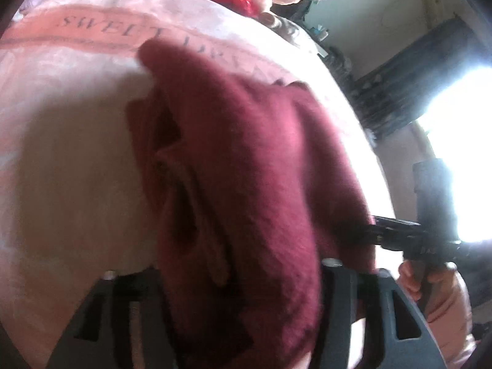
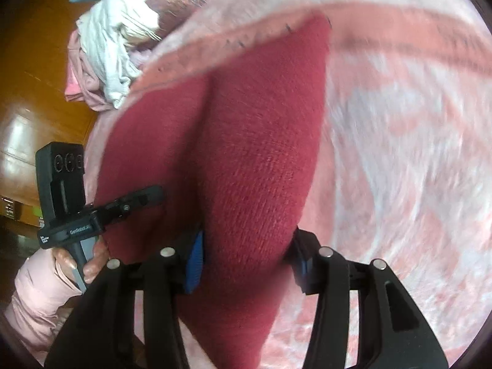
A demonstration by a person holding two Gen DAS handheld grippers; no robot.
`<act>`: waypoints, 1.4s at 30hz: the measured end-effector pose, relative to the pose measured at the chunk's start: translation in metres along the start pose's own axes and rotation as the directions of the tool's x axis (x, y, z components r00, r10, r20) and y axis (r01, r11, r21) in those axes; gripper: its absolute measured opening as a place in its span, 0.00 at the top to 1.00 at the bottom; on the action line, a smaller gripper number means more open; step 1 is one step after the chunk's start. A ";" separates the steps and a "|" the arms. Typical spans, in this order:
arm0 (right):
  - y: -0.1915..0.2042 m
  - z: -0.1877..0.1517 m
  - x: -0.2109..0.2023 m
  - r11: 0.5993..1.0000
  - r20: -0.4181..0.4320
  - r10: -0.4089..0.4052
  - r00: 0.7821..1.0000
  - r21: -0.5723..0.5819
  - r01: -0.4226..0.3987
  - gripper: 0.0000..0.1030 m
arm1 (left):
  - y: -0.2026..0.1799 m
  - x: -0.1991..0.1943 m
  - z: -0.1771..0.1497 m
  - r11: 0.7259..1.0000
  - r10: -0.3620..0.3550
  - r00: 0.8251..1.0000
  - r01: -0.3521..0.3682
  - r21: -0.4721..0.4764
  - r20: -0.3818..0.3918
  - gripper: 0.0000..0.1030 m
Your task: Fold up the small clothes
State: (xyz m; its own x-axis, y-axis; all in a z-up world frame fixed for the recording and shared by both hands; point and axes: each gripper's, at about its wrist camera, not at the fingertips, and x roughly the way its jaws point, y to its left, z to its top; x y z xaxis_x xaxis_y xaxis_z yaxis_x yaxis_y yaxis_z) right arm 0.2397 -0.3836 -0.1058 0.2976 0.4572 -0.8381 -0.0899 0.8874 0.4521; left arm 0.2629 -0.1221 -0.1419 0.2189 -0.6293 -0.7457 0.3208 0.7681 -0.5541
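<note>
Maroon knit garment [image 2: 258, 160] fills the right gripper [image 2: 246, 261], whose blue pads pinch it. Left gripper [image 1: 233, 276] straddles the cloth too; blur hides whether it grips. Both hang over a pink blanket [image 2: 399, 153].

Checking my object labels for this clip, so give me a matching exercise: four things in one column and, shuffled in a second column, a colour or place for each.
Things
1. garment
2. blanket
3. clothes heap
4. sleeve

Descriptions
a. pale pink and padded, on the person's arm
b. white and pink, at the blanket's far edge
c. dark red knit, lying over the blanket
d. pink, with dark printed lettering

Pairs: 1-c, 2-d, 3-b, 4-a
</note>
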 end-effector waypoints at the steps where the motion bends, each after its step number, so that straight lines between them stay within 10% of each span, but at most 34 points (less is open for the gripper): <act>1: -0.004 -0.003 0.002 1.000 0.002 0.018 1.000 0.008 -0.018 0.49 | 0.003 0.001 -0.001 1.000 0.006 1.000 -0.006 0.000 0.003 0.30; 16: -0.011 -0.073 -0.032 0.993 -0.055 0.090 0.994 0.076 -0.085 0.27 | -0.014 -0.056 -0.057 0.968 0.248 0.965 -0.249 0.008 0.088 0.16; 21: -0.023 -0.090 -0.017 0.975 -0.067 0.169 0.983 0.161 -0.156 0.77 | -0.004 -0.048 -0.067 0.956 0.294 0.953 -0.293 -0.028 0.072 0.21; 24: -0.011 -0.093 -0.031 0.981 -0.019 0.169 0.985 0.099 -0.166 0.82 | -0.012 -0.051 -0.062 0.961 0.276 0.958 -0.275 -0.026 0.075 0.33; 31: -0.032 -0.110 -0.015 0.983 -0.041 0.118 0.992 0.147 -0.111 0.83 | 0.001 -0.038 -0.073 0.960 0.277 0.957 -0.279 0.017 0.090 0.27; 39: -0.024 -0.116 -0.017 0.995 -0.014 0.042 0.999 0.088 -0.040 0.76 | -0.008 -0.035 -0.076 0.944 0.318 0.941 -0.325 0.053 0.113 0.25; 42: -0.005 -0.117 -0.026 0.999 -0.008 -0.030 1.000 0.042 0.030 0.44 | -0.005 -0.048 -0.083 0.943 0.328 0.938 -0.332 0.018 0.113 0.25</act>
State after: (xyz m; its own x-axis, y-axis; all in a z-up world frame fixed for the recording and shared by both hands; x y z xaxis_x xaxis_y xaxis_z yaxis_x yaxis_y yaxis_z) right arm 0.1214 -0.3928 -0.1215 0.2926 0.4309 -0.8536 -0.0405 0.8975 0.4392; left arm 0.1740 -0.0864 -0.1345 0.4150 -0.3519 -0.8390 0.2467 0.9311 -0.2685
